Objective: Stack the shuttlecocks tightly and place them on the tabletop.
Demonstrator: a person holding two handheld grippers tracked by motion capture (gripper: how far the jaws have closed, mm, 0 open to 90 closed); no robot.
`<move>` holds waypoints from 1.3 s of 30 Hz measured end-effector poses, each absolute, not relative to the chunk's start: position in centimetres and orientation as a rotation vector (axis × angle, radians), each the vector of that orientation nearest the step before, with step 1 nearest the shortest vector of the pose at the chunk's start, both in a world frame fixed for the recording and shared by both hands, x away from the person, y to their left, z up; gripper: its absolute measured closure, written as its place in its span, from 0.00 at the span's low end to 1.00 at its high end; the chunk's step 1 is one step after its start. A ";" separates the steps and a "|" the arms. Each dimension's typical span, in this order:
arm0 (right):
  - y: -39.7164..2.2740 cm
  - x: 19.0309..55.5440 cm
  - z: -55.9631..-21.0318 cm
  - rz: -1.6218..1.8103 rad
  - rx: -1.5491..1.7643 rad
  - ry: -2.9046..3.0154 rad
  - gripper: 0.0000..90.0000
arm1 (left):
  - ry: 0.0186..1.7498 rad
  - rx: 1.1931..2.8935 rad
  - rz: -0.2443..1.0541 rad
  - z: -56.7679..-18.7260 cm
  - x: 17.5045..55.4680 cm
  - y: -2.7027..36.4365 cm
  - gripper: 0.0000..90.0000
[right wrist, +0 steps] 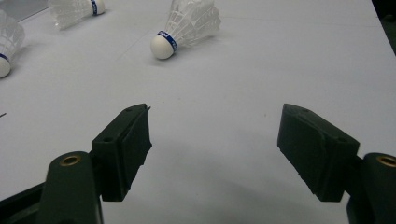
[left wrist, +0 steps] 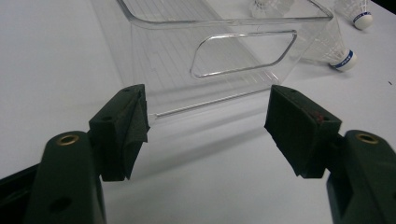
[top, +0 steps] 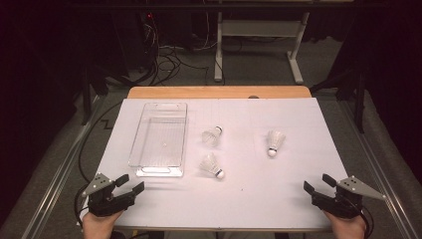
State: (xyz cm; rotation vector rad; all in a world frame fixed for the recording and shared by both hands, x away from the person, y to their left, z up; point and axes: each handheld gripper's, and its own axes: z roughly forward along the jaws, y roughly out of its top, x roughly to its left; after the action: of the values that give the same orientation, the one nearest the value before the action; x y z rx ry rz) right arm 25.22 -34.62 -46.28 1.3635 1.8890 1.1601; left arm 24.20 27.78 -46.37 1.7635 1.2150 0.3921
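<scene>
Both grippers rest at the table's near edge with jaws spread and empty — left gripper [top: 130, 183] facing the clear bin [top: 160, 139], right gripper [top: 315, 183] nearest the right shuttlecock [top: 274, 142]. That shuttlecock lies ahead and slightly inward of the right gripper, cork toward it — long axis roughly along the approach.

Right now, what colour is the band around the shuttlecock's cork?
Blue, on a white cork; the shuttlecock shows it best in the right gripper view.
</scene>
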 end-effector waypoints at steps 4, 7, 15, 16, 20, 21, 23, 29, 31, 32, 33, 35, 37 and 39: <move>-34.7 25.2 -46.3 1.162 1.361 1.885 0.29 | 1.214 1.760 0.394 -46.3 24.1 27.7 0.34; -34.6 25.2 -46.3 1.160 1.361 1.887 0.29 | 1.215 1.759 0.391 -46.3 24.1 27.8 0.34; -34.6 25.2 -46.3 1.158 1.364 1.887 0.29 | 1.208 1.759 0.391 -46.3 23.9 27.7 0.34; -34.6 25.2 -46.3 1.158 1.364 1.887 0.29 | 1.208 1.759 0.391 -46.3 23.9 27.7 0.34; -34.7 25.2 -46.3 1.156 1.365 1.891 0.29 | 1.208 1.755 0.380 -46.2 23.9 27.6 0.34; -34.7 25.2 -46.3 1.157 1.365 1.891 0.29 | 1.210 1.756 0.377 -46.2 23.9 27.6 0.34; -34.7 25.2 -46.3 1.159 1.364 1.893 0.29 | 1.209 1.760 0.378 -46.2 23.9 27.4 0.34; -34.7 25.2 -46.3 1.157 1.365 1.893 0.29 | 1.192 1.768 0.371 -46.1 23.7 26.9 0.35; -34.6 25.2 -46.3 1.156 1.358 1.890 0.29 | 1.188 1.772 0.365 -46.0 23.7 26.8 0.35; -34.6 25.2 -46.3 1.155 1.359 1.891 0.29 | 1.188 1.772 0.365 -46.0 23.7 26.8 0.35; -34.6 25.2 -46.3 1.154 1.357 1.893 0.29 | 1.184 1.774 0.361 -46.0 23.7 26.7 0.35; -34.6 25.2 -46.3 1.154 1.360 1.894 0.29 | 1.180 1.774 0.353 -46.0 23.6 26.6 0.35; -34.6 25.2 -46.3 1.153 1.361 1.895 0.29 | 1.174 1.775 0.345 -45.9 23.6 26.4 0.35; -34.6 25.2 -46.4 1.152 1.362 1.896 0.29 | 1.173 1.773 0.338 -45.8 23.6 26.3 0.35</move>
State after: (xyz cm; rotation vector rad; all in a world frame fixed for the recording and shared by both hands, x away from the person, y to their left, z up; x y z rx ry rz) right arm 25.23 -34.60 -46.36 1.3617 1.8958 1.1523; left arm 23.56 26.25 -45.85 1.7733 1.1725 0.3382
